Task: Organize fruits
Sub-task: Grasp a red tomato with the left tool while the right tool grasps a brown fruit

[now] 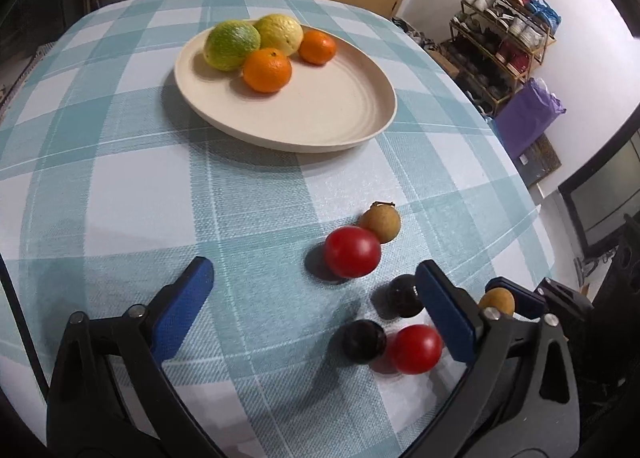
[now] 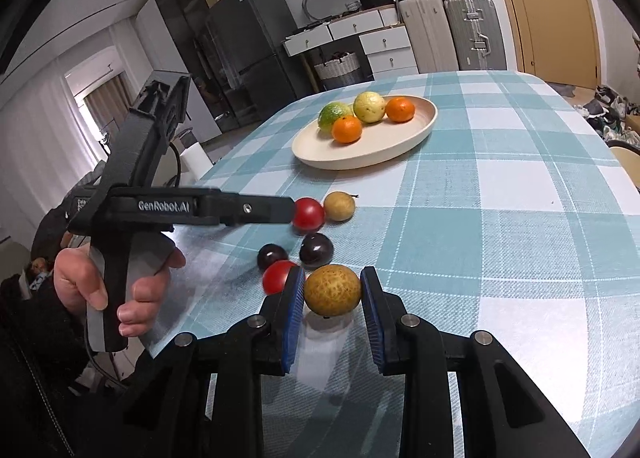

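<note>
Surface: checked teal-and-white tablecloth [image 2: 520, 178] on a table, with drawers and suitcases behind.
Held fruit: small tan speckled fruit [image 2: 332, 290], clamped between the blue pads of the right gripper [image 2: 332, 298], apparently lifted just clear of the cloth.
Loose fruit: at 10 to 12 o'clock of the held fruit lie a near red tomato [image 2: 278, 276], two dark plums [image 2: 316, 249], a far red tomato [image 2: 308, 213] and a second tan fruit [image 2: 339, 206].
Plate: cream plate [image 2: 424, 126] at 12 o'clock, well apart, holding four citrus.
Risk 1: round, hard fruit on narrow pads; judged liable to squirt out if tilted in transit.
Risk 2: left gripper [image 1: 316, 270], jaws wide open, pitched steeply down with the far tomato between them; a glancing close could roll it away.
Risk 3: both tools crowd the cluster; collision likely.
Pose: hand [image 2: 116, 282] grips the left handle; right tool angled mildly downward.
</note>
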{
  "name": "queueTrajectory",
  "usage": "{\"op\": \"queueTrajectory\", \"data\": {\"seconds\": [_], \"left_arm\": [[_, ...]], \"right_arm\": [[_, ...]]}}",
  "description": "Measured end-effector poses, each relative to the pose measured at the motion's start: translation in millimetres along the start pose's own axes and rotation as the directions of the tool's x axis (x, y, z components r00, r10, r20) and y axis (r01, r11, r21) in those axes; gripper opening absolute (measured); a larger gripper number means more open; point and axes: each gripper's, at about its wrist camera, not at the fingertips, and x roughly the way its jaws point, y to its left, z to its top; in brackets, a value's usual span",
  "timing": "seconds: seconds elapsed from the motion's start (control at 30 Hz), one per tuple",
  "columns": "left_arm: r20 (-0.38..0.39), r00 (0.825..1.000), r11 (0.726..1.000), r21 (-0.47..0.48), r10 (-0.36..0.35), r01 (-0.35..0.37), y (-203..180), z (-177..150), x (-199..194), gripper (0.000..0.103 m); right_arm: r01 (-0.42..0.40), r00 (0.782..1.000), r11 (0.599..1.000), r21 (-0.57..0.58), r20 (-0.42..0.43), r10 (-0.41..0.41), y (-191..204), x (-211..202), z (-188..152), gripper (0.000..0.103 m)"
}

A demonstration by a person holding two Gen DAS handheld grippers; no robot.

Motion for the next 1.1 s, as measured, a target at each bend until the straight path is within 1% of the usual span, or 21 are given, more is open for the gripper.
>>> {"op": "queueTrajectory", "data": {"seconds": [0.07,0.13,0.2,0.23,0.33,0.4,0.43,0.5,0.57,0.63,0.67,1.1], "left_arm": [[-0.006,1.0,1.0,-0.005,-0.027,0.027,0.4,2.6,3.8,0.096],[-0.002,0.999,0.999,0.0,-0.037,0.037,-0.7,3.7,4.5,0.091],[-0.008,0.998,0.998,0.015,-0.06,0.06,-3.2,5.2,5.5,0.083],[-0.013,0.998,0.997,0.021,-0.067,0.068,-4.8,5.5,6.3,0.082],[-0.017,0.998,0.997,0.044,-0.063,0.063,-9.5,5.6,7.7,0.074],[-0.015,0.999,0.997,0.055,-0.052,0.053,-11.2,5.5,8.0,0.062],[-0.016,0.999,0.997,0.058,-0.048,0.049,-11.6,5.6,8.4,0.059],[-0.017,0.999,0.997,0.061,-0.051,0.052,-11.6,6.3,9.3,0.045],[-0.009,0.998,0.996,0.067,-0.059,0.059,-11.4,5.7,8.7,0.039],[-0.004,0.998,0.995,0.079,-0.059,0.059,-12.4,5.5,8.7,0.035],[-0.002,0.998,0.994,0.081,-0.068,0.068,-12.6,5.5,8.6,0.029],[0.025,0.996,0.994,0.066,-0.084,0.082,-5.4,6.0,-4.4,0.028]], "right_arm": [[0.002,1.0,1.0,0.001,0.003,-0.002,-2.1,0.3,2.3,0.029],[-0.003,1.0,1.0,0.001,0.008,0.003,-3.7,0.2,4.2,0.029],[0.001,1.0,1.0,0.0,0.011,-0.001,-4.8,0.3,5.6,0.029],[-0.001,1.0,1.0,0.001,0.01,0.001,-4.9,0.4,5.6,0.029],[-0.004,1.0,1.0,0.007,0.014,0.004,-7.3,0.9,7.2,0.029],[-0.011,1.0,1.0,0.017,0.013,0.01,-8.8,1.6,7.6,0.029],[-0.011,1.0,1.0,0.015,0.012,0.011,-8.6,2.2,7.9,0.029],[-0.01,1.0,1.0,0.012,0.011,0.01,-9.0,2.1,8.0,0.029],[-0.015,1.0,1.0,0.014,0.013,0.015,-9.1,2.6,8.4,0.029],[-0.02,1.0,1.0,0.02,0.013,0.02,-9.3,3.2,8.5,0.029],[-0.023,1.0,1.0,0.02,0.012,0.023,-9.3,3.4,8.2,0.029],[-0.029,0.999,0.999,0.02,0.024,0.029,-8.7,4.9,14.1,0.029]]}}
